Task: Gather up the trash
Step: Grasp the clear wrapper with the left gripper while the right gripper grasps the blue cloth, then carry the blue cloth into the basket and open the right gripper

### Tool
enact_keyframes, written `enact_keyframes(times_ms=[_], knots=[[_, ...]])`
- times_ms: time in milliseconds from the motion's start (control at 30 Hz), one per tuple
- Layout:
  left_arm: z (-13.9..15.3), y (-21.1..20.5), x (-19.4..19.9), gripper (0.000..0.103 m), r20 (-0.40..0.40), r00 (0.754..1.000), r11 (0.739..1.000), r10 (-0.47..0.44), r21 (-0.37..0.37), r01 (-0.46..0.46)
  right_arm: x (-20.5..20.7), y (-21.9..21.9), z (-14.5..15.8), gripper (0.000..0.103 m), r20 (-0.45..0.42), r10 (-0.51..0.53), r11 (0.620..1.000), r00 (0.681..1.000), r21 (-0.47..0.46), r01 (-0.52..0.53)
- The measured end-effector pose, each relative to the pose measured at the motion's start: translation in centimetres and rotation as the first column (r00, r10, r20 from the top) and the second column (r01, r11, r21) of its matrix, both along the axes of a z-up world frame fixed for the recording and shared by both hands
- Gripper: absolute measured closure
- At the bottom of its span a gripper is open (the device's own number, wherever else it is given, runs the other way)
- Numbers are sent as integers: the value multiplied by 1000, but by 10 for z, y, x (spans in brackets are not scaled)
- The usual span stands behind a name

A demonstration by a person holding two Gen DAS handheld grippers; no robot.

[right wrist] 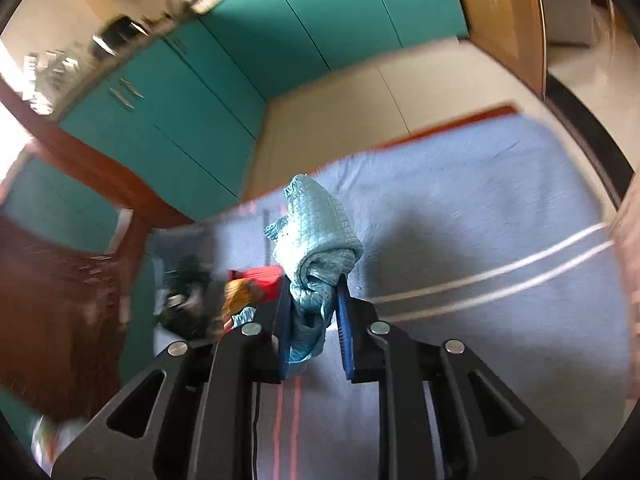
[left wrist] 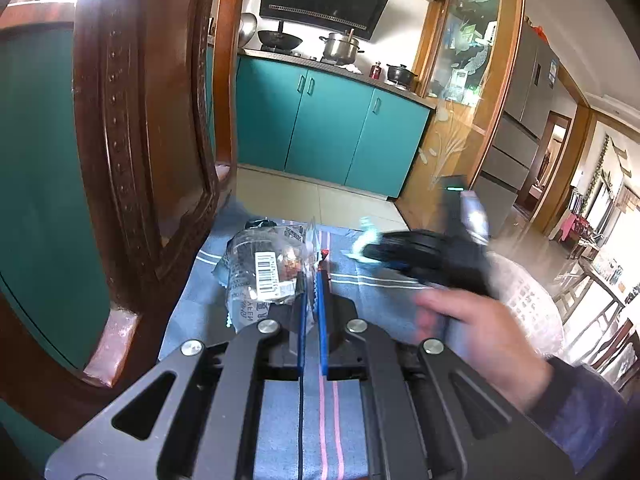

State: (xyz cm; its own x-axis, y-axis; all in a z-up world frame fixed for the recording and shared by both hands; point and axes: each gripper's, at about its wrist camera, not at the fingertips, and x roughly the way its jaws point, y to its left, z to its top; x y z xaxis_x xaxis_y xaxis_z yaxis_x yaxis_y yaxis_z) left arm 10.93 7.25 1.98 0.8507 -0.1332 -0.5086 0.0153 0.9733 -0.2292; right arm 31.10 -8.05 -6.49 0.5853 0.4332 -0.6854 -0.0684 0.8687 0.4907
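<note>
My left gripper (left wrist: 313, 280) is shut on the edge of a clear plastic wrapper (left wrist: 262, 272) with a barcode label, held just above the blue striped tablecloth (left wrist: 380, 292). My right gripper (right wrist: 314, 292) is shut on a crumpled light-blue cloth (right wrist: 316, 232) and holds it above the tablecloth (right wrist: 480, 208). In the left wrist view the right gripper (left wrist: 372, 248) is blurred at the right, held by a hand (left wrist: 476, 320), with the blue cloth (left wrist: 366, 238) at its tip. A red and yellow wrapper (right wrist: 248, 284) lies on the cloth left of my right gripper.
A dark wooden chair back (left wrist: 132, 140) stands close at the left. A white mesh basket (left wrist: 528, 304) sits at the right behind the hand. Teal kitchen cabinets (left wrist: 328, 128) and a tiled floor (left wrist: 312, 196) lie beyond the table edge. Dark blurred packaging (right wrist: 188, 300) lies at the left.
</note>
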Motion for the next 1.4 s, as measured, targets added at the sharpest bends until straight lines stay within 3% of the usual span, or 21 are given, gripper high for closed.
enact_keyframes(times_ms=[67, 200, 400, 867, 1400], knots=[[-1, -3, 0, 97, -6, 1000, 1000, -8, 3, 8, -32, -16, 19, 83, 57, 44, 999, 997, 1, -44], [-5, -10, 0, 97, -21, 1000, 1000, -21, 18, 22, -107, -37, 46, 83, 178, 123, 987, 976, -126, -101], [-7, -23, 2, 97, -40, 999, 998, -36, 47, 38, -181, -49, 54, 83, 287, 155, 948, 945, -313, -60], [-12, -43, 10, 97, -69, 996, 991, -58, 114, 65, -197, -65, 56, 83, 329, 139, 951, 934, -309, -33], [-17, -46, 17, 97, -78, 994, 986, -77, 141, 87, -198, -63, 57, 83, 326, 140, 950, 935, -310, -34]])
